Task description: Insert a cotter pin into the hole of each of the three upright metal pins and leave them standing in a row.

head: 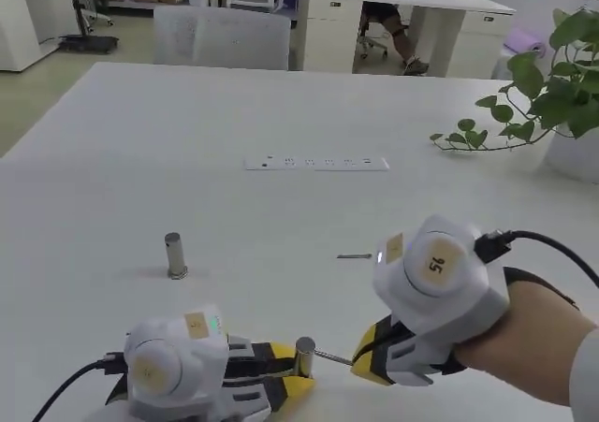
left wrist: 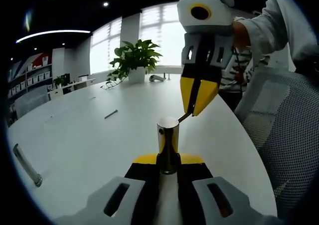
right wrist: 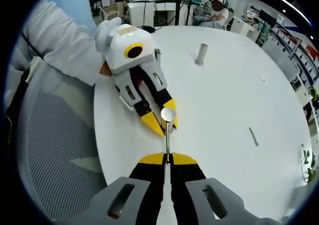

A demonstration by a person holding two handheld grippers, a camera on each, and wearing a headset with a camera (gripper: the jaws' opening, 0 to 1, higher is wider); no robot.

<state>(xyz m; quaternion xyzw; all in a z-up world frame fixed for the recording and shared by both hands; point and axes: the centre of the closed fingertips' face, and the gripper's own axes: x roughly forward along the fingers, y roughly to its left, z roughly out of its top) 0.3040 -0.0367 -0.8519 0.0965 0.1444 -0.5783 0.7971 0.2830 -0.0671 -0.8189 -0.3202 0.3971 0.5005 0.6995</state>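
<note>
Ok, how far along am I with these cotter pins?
Nothing looks finished yet. In hand: the left gripper holds one metal pin upright while the right gripper presses a cotter pin against its top end; I can't tell if it's entered. Left: the other metal pin stands bare, and a spare cotter pin lies on the table.

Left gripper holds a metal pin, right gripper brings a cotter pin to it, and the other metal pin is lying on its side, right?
No. The head view shows the other metal pin standing upright. The rest holds: the left gripper holds a metal pin and the right gripper brings a cotter pin to it.
</note>
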